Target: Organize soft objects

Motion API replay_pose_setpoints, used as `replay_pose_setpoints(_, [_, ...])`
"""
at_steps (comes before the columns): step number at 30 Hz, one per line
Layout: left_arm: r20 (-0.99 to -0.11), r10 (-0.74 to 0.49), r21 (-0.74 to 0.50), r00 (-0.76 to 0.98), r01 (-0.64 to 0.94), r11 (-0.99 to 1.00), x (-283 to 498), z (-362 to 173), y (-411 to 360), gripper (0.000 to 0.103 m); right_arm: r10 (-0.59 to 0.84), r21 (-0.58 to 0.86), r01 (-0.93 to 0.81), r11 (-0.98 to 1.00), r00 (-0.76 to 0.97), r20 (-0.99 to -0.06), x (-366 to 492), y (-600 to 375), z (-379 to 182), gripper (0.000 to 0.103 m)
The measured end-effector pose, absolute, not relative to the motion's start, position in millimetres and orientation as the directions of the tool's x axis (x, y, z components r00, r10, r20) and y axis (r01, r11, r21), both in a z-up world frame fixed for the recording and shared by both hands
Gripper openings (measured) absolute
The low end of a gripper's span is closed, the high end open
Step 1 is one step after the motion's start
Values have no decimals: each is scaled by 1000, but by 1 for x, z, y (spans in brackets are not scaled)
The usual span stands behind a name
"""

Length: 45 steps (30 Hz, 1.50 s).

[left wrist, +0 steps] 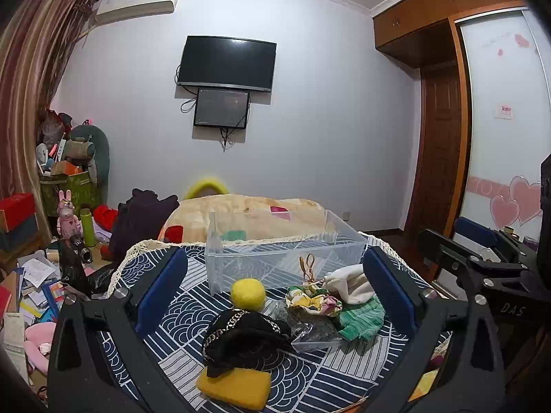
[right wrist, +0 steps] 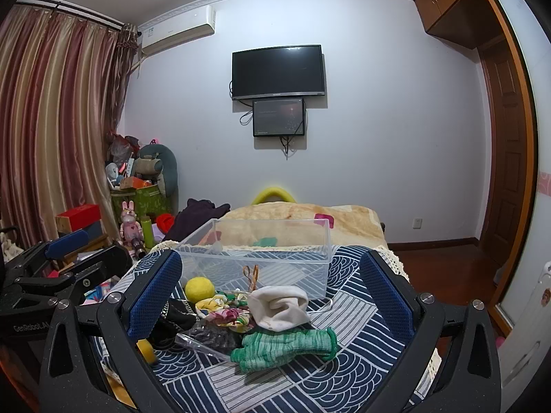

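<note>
A clear plastic bin (left wrist: 275, 258) (right wrist: 261, 258) stands on the blue patterned cloth. In front of it lie a yellow ball (left wrist: 248, 293) (right wrist: 199, 288), a black cloth with a chain (left wrist: 244, 339), a yellow sponge (left wrist: 237, 387), a floral scrunchie (left wrist: 315, 301) (right wrist: 227, 311), a white sock (left wrist: 351, 282) (right wrist: 280, 306), a green knit glove (left wrist: 361, 320) (right wrist: 286, 346) and a clear bag of dark items (left wrist: 310, 332) (right wrist: 210, 339). My left gripper (left wrist: 275, 285) is open and empty above the pile. My right gripper (right wrist: 272, 296) is open and empty above the sock and glove.
The table (right wrist: 344, 309) has a lace edge. A blanket-covered bed (left wrist: 248, 216) lies behind the bin. Cluttered boxes, papers and toys (left wrist: 41, 268) fill the left floor. A wardrobe and door (left wrist: 444, 137) stand at the right. The right gripper shows in the left wrist view (left wrist: 482, 261).
</note>
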State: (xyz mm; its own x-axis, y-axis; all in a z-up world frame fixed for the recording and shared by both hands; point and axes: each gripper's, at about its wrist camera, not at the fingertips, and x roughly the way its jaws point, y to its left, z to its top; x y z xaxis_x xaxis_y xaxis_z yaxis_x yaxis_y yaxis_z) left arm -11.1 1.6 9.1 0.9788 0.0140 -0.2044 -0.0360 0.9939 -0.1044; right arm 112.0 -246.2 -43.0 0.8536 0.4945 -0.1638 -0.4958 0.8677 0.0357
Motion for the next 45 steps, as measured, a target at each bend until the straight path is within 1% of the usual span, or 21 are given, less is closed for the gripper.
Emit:
replay_pose_setpoints(35, [-209,17,-107,978,-40,993,-10,5,0,103,497,37,-498,866,851,-169,110,-246,-36,103])
replay_pose_setpoints(40, [-239,22,-109,971,-49,993,-1,-3,5,103,495,38,-497,867,848,-189,117,-244,-42,103])
replay_pose_setpoints(45, [-320,47,-126,946,-92,988,23,-24,18,103,491,41,-496,867,838,-240,132,-241,-58,103])
